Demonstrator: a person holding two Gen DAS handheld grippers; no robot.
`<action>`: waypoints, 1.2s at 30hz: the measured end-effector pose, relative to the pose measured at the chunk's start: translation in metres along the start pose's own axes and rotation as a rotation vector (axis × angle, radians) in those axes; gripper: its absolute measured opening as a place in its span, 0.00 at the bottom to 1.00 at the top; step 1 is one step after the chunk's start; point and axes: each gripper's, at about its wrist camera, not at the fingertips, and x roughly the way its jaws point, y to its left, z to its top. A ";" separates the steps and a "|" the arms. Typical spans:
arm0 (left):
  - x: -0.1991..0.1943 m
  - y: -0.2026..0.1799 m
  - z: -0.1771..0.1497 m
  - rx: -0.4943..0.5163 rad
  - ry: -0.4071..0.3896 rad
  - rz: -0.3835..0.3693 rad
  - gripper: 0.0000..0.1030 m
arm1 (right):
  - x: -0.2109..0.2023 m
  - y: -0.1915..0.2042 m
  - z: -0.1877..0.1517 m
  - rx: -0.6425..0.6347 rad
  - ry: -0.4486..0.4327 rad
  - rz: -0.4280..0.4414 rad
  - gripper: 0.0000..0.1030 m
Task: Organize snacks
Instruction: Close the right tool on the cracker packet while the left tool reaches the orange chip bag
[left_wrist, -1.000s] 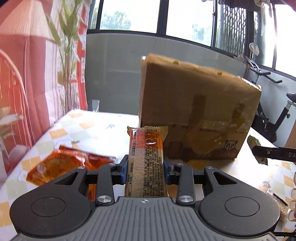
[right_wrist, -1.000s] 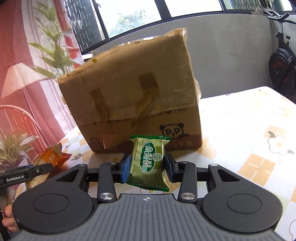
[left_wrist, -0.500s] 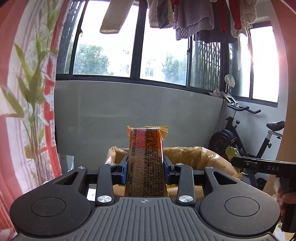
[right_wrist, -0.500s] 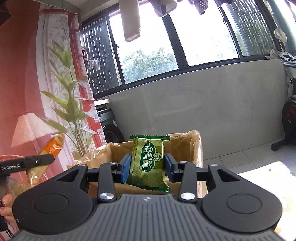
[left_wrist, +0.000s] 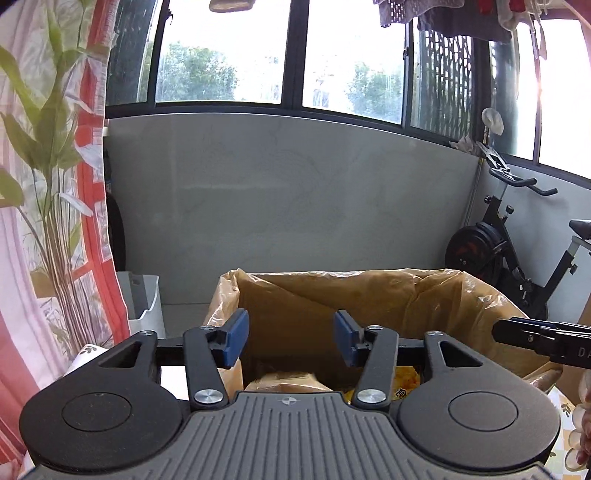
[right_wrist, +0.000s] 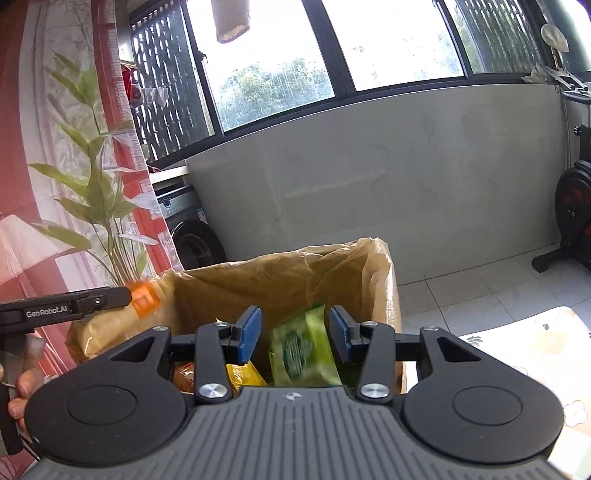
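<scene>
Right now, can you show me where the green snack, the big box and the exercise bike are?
green snack packet (right_wrist: 304, 345): right wrist view, its printed front.
cardboard box (right_wrist: 280, 284): right wrist view, its inner back wall.
exercise bike (left_wrist: 476, 249): left wrist view, its black flywheel.

Right gripper (right_wrist: 291, 334) fingers just opening, green snack packet (right_wrist: 304, 349) loose between them, above lined cardboard box (right_wrist: 280, 288)

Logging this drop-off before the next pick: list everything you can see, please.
box: one, brown cardboard, clear liner, open, centre
green snack packet: one, blurred, over box
orange snack packet: one, blurred, by box's left rim
yellow packet: one, inside box
plant: one, green, left of box
exercise bike: one, black, far right
table: one, floral cloth, right
left gripper: one, black, blue pads, jaws just opened, nothing between
right gripper: one, black, jaws just opened, pads off green packet
</scene>
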 end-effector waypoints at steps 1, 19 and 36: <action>-0.003 0.004 0.000 -0.010 0.003 0.005 0.53 | -0.003 0.000 0.000 -0.003 -0.006 0.002 0.50; -0.131 0.049 -0.056 -0.017 0.024 -0.021 0.57 | -0.120 -0.001 -0.043 -0.087 0.006 -0.002 0.58; -0.164 0.105 -0.156 -0.163 0.166 0.043 0.57 | -0.159 -0.007 -0.196 -0.099 0.414 -0.114 0.60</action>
